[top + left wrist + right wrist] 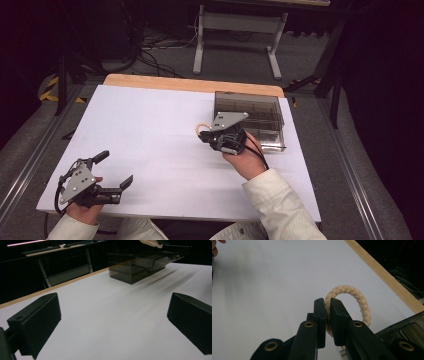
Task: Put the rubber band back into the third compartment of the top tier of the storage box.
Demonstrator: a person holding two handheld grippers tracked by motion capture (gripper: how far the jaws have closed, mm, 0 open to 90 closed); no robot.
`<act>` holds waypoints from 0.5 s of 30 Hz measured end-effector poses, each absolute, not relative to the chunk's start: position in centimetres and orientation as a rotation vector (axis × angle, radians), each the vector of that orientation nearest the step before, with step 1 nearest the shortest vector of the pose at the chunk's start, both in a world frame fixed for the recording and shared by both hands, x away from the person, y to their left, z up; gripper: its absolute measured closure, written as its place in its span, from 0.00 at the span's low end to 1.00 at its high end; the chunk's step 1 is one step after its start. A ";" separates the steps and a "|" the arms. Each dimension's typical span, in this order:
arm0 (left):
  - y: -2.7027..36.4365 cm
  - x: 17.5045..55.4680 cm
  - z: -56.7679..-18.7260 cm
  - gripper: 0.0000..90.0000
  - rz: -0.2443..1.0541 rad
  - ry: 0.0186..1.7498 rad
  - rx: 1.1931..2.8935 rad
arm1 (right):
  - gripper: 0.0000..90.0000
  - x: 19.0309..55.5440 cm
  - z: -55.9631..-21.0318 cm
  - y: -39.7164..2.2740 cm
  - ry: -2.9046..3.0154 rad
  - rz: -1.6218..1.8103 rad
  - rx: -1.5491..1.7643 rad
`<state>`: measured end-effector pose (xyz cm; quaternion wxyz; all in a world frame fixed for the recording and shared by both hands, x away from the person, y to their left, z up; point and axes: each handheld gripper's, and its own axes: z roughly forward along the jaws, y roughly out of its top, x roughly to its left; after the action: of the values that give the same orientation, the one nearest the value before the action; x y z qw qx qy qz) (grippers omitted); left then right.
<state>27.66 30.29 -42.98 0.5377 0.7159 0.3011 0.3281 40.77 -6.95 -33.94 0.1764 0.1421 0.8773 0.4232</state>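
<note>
Rope ring (352, 297), cream braided cord, soft and light by the look of it, was pinched at one side by the right hand-held gripper (327, 305), just beside the smoked plastic organiser box (250, 117) over the tabletop (150, 130). Best hold judged across the braid, where it gives without slipping. Left hand-held gripper (116, 170) sat well apart from the box, jaws wide, holding nothing.

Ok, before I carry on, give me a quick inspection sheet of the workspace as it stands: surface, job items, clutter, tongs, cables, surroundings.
Surface: white sheet over a wooden table; wood edge exposed at the far side.
Job's things: beige rope ring; smoked clear compartment box at the far right, an open drawer or tray sticking out of it toward the person.
Clutter: nothing seen.
Tongs: right tongs shut on the rope ring, beside the box; left tongs open, empty, near the front left.
Cables: one cable trailing from the right tongs over the hand.
Surroundings: dark room, floor cables, grey stand legs beyond the table.
</note>
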 end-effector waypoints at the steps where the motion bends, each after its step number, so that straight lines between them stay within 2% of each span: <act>1: 30.3 27.7 -43.0 0.00 0.781 0.718 1.703 | 0.93 40.8 -33.9 -7.1 2.482 1.200 0.403; 15: 30.3 27.7 -43.0 0.00 0.781 0.718 1.704 | 0.93 40.9 -33.0 -9.4 2.464 1.161 0.448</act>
<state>27.66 30.30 -42.99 0.5372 0.7160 0.3017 0.3283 40.92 -9.38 -32.99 0.1894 0.1594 0.8764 0.4131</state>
